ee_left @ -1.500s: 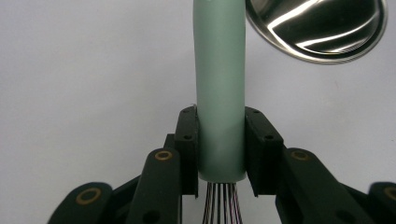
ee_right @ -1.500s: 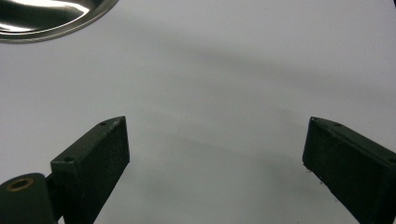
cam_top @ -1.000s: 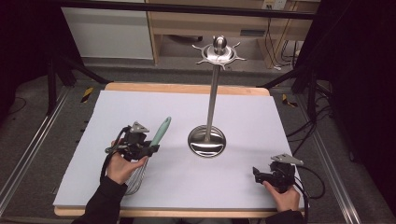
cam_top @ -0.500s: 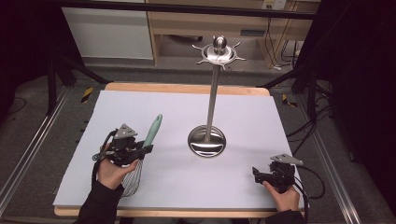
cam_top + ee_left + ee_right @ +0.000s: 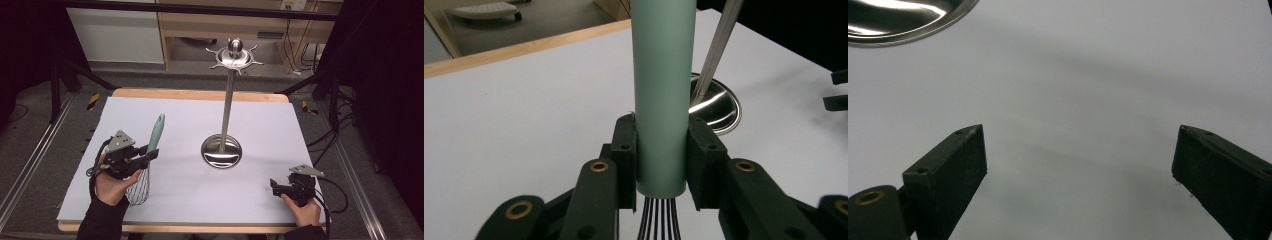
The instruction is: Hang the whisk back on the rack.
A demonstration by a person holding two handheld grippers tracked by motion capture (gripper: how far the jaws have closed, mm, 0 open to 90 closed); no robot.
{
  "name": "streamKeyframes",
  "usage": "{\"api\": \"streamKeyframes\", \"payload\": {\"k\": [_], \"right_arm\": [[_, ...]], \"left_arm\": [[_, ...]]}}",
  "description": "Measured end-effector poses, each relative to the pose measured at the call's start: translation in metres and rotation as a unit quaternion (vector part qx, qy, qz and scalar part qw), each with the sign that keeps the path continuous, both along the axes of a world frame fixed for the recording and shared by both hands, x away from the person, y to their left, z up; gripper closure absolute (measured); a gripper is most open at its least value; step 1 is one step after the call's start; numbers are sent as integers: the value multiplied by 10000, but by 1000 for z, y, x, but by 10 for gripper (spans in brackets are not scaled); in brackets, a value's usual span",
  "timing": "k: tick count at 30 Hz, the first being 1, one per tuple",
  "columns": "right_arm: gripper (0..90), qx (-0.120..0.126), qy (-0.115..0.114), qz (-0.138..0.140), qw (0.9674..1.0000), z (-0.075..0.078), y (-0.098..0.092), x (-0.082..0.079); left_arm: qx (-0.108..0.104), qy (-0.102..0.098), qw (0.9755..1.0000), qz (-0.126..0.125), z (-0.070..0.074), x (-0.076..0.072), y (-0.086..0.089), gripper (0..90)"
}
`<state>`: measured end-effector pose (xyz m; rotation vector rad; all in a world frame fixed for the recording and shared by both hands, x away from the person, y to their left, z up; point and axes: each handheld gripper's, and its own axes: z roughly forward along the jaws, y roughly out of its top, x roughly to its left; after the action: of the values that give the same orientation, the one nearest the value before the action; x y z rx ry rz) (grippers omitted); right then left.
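Whisk: pale green handle pinched between the fingers of the left gripper, just above the point where the wires leave the handle. Handle tilts up and away from the person; wire cage hangs low over the near-left part of the white tabletop. Steel stand sits mid-tabletop, well apart from the whisk. Right gripper rests at the near-right corner, fingers spread wide with only bare tabletop between them.
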<state>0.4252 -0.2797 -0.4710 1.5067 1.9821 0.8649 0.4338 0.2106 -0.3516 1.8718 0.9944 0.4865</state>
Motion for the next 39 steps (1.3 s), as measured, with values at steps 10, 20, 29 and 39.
{"api": "streamKeyframes", "payload": {"k": [10,20,29,39], "right_arm": [[78,-45,-43,27,10000,0,1,1],[78,-11,-49,-3,10000,0,2,1],[78,-6,-92,-25,10000,0,1,0],[78,5,-117,-18,9999,0,1,1]], "left_arm": [[-232,-303,9992,68,8,-3,3,688],[-470,-633,9968,-88,23,-3,-5,688],[-613,-793,9948,-189,35,1,-4,687],[-763,-932,9921,-352,48,6,-12,687]]}}
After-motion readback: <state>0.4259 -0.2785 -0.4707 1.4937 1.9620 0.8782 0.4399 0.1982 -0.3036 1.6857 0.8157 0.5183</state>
